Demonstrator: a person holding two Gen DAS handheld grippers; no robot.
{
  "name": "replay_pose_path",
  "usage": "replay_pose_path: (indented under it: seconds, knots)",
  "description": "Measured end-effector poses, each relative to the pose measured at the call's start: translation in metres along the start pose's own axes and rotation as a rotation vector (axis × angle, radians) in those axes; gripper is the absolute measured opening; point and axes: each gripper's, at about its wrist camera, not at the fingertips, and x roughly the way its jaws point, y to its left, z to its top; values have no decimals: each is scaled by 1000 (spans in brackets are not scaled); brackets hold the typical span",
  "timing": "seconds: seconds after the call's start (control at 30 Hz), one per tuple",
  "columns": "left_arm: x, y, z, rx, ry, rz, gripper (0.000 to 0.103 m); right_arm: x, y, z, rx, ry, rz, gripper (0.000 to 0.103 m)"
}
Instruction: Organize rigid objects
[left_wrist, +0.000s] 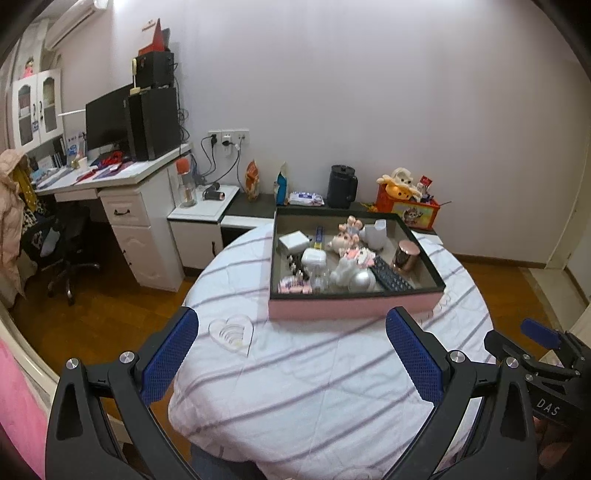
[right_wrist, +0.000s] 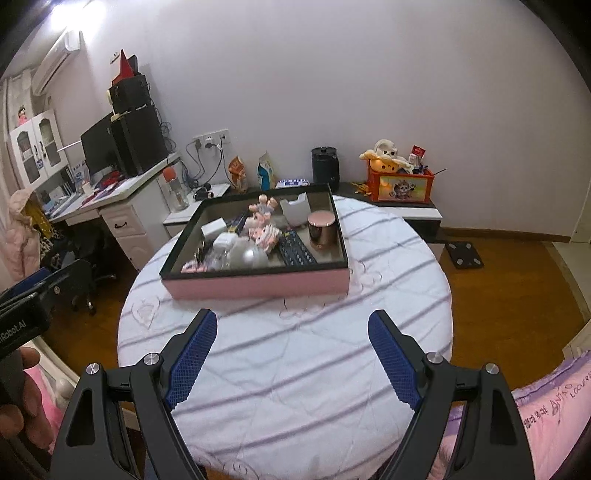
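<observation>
Left wrist view: blue-padded fingers (left_wrist: 173, 354) of the left gripper (left_wrist: 291, 321) stand wide apart at the near edge, holding nothing. They hover over a round bench (left_wrist: 295, 369) draped in a white cloth with grey stripes. A clear heart-shaped item (left_wrist: 231, 332) lies on the cloth just beyond the left finger. Farther back sits a pink-sided box (left_wrist: 351, 306) with a dark rim, on the far half of the bench. Inside it lie a white block (left_wrist: 293, 242), a white case (left_wrist: 314, 258), pink-and-white figurines (left_wrist: 349, 240), a white holder (left_wrist: 380, 232), a copper can (left_wrist: 406, 256) and a dark keypad (left_wrist: 391, 277), crowded and partly touching. The right gripper (left_wrist: 543, 354) shows at the right edge, well apart from the box; its fingers cannot be judged from here. A desk (left_wrist: 129, 173) with a monitor (left_wrist: 107, 122) stands to the left, and a black kettle (left_wrist: 341, 186) stands on a low shelf by the wall.

Right wrist view: right gripper (right_wrist: 291, 321) fingers (right_wrist: 393, 365) are likewise spread wide and empty, above the near part of the bench (right_wrist: 288, 387). The box (right_wrist: 258, 286) lies ahead, near the far-left side of the bench, apart from the fingers. The can (right_wrist: 323, 229) stands upright in its right part, the keypad (right_wrist: 295, 253) just beside it. An orange toy crate (right_wrist: 400, 184) sits on the shelf at right. The left gripper (right_wrist: 26, 299) is at the left edge, held by a hand (right_wrist: 22, 391).
</observation>
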Motion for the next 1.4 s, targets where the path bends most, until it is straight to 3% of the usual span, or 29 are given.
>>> replay_pose_path:
  seconds: [0.3,1.4]
  knots:
    - [-21,0,-18,13,2,8,103,-15,13,-11,-30,-13,17,86]
    - [-37,25,-21,-67,13,32,103,-25,29,-15,-50,-19,21,86]
